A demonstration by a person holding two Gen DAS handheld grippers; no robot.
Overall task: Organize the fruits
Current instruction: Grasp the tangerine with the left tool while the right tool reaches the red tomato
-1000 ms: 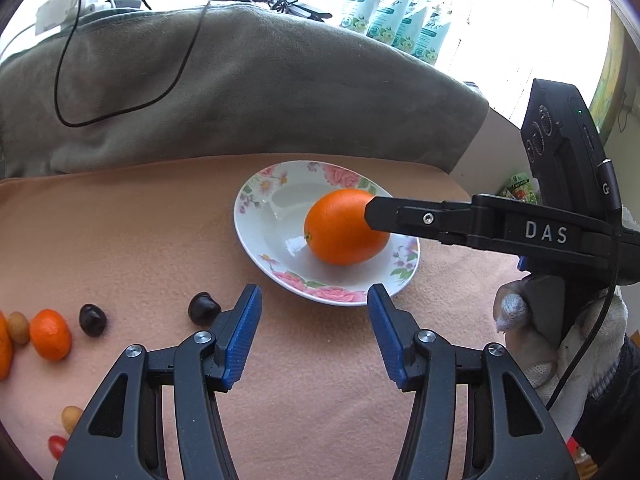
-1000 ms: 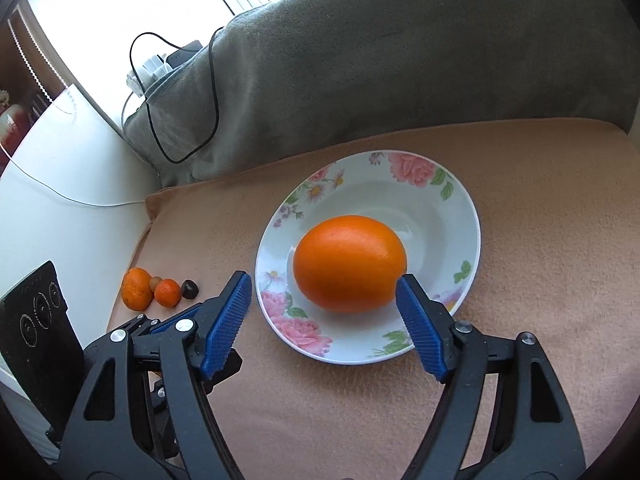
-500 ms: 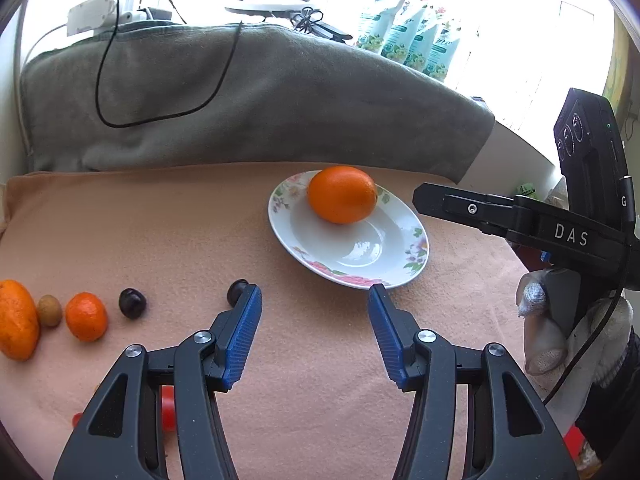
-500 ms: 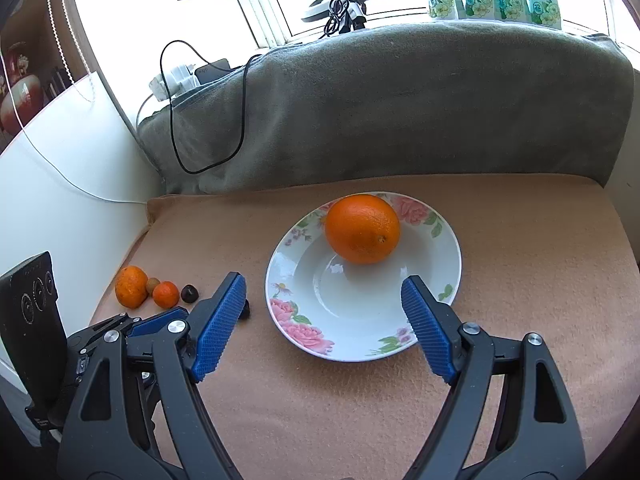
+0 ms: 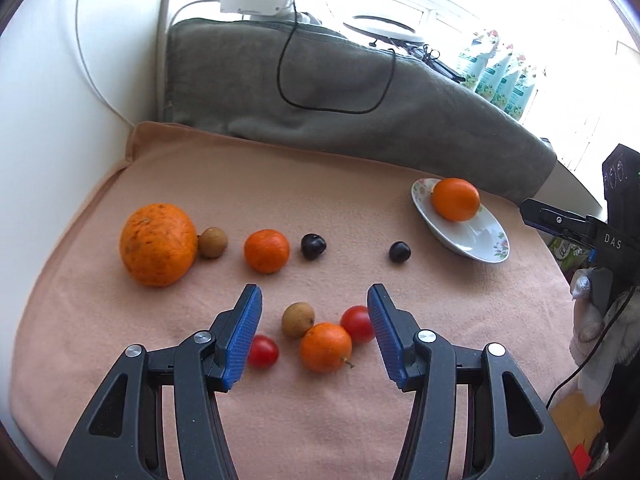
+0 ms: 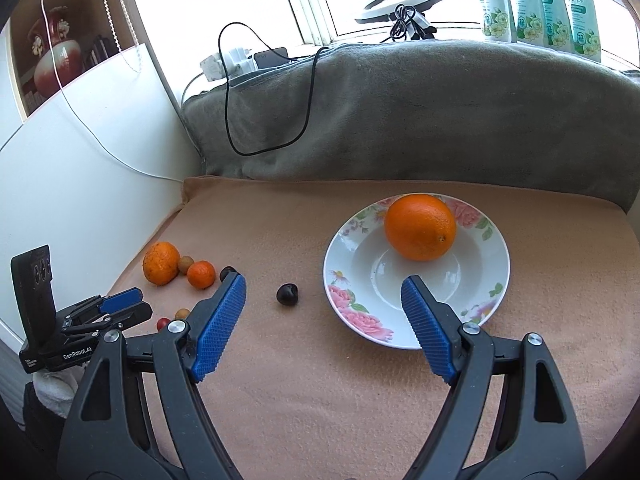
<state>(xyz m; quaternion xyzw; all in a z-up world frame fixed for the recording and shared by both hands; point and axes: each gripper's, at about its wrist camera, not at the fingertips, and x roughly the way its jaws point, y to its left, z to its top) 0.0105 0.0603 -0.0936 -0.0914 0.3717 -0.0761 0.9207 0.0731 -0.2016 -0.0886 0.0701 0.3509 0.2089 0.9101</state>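
A floral plate (image 6: 360,264) (image 5: 480,244) holds an orange (image 6: 420,227) (image 5: 456,199) at its far side. My left gripper (image 5: 314,308) is open above a small orange (image 5: 326,347), a brown longan (image 5: 297,319) and two cherry tomatoes (image 5: 357,323) (image 5: 263,352). Farther off lie a big orange (image 5: 157,243), another longan (image 5: 213,242), a tangerine (image 5: 266,250) and two dark cherries (image 5: 313,246) (image 5: 399,251). My right gripper (image 6: 323,294) is open and empty at the plate's near left rim.
The fruit lies on a peach blanket (image 5: 280,420) (image 6: 320,400). A grey blanket roll (image 6: 440,112) with a black cable (image 6: 256,120) lines the back. A white wall (image 6: 80,200) borders the left. Bottles (image 6: 540,4) stand on the windowsill.
My left gripper swung left, away from the plate, and now hovers over the loose fruit. My right gripper drew back from the orange, which rests at the plate's far side.
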